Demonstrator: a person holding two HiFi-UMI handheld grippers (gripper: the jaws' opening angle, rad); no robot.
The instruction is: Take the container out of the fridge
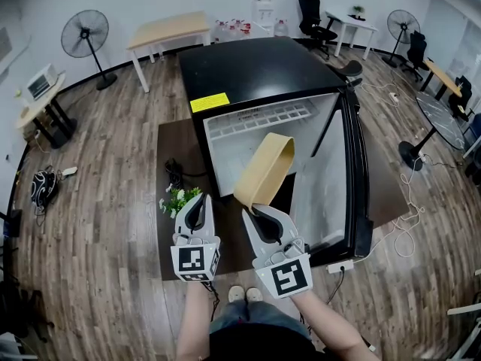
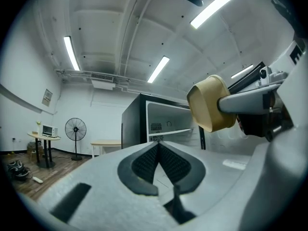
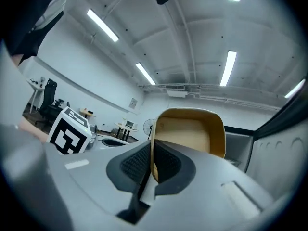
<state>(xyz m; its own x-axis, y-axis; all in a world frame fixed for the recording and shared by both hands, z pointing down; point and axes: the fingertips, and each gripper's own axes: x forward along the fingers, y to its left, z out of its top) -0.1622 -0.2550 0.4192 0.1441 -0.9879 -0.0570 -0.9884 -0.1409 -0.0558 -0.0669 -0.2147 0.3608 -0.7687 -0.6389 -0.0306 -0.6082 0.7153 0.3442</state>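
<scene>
A black mini fridge (image 1: 255, 70) stands on a brown mat with its door (image 1: 356, 164) swung open to the right; its white inside (image 1: 237, 149) shows a shelf. A tan, open-topped container (image 1: 264, 168) hangs tilted in front of the opening. My right gripper (image 1: 255, 213) is shut on its near wall. In the right gripper view the container (image 3: 192, 134) rises past the gripper (image 3: 152, 163), with its rim pinched between the pads. My left gripper (image 1: 197, 204) is shut and empty, level, just left of the right one. The left gripper view shows the container (image 2: 209, 105) up to the right and the fridge (image 2: 144, 119) ahead.
A small potted plant (image 1: 178, 198) and a black cable (image 1: 174, 173) lie on the floor left of the fridge. A power strip (image 1: 340, 266) sits by the door's foot. Standing fans (image 1: 85, 34), a wooden table (image 1: 169, 30) and office chairs (image 1: 312, 17) ring the room.
</scene>
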